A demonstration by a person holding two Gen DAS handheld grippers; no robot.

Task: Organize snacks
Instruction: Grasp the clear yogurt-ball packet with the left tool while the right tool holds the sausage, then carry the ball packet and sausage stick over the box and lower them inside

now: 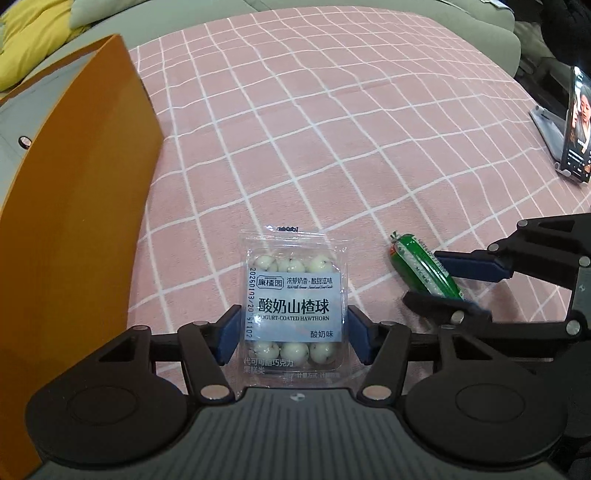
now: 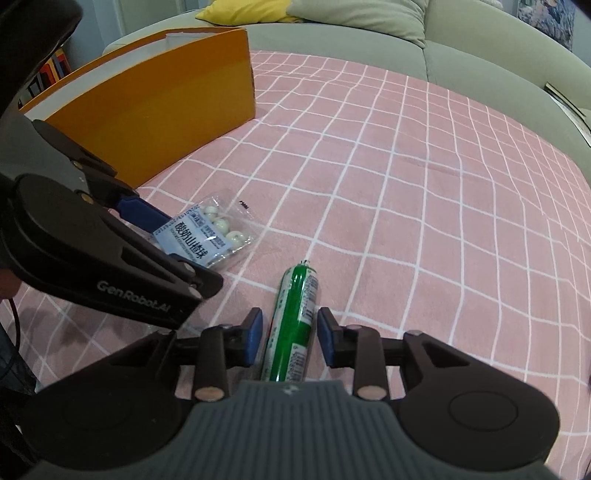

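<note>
Flanking the snacks: orange box (image 1: pixel 74 206) left, propped phone (image 1: pixel 576 129) right

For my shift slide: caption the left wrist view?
Left tool straddling the hawthorn-ball pack, orange box alongside.

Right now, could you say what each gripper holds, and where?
Cannot tell: left gripper flanks the pack at its sides, right gripper the sausage at its near half, both on the cloth.

I note a pink cloth (image 1: pixel 332 129) with a white grid pattern. The box (image 1: pixel 81 206) is orange. The clear packet (image 1: pixel 293 306) shows white balls under a pale blue label. The sausage (image 2: pixel 293 325) is green. Cushion (image 2: pixel 236 11): yellow. My gripper pads (image 1: pixel 229 334) are blue.
</note>
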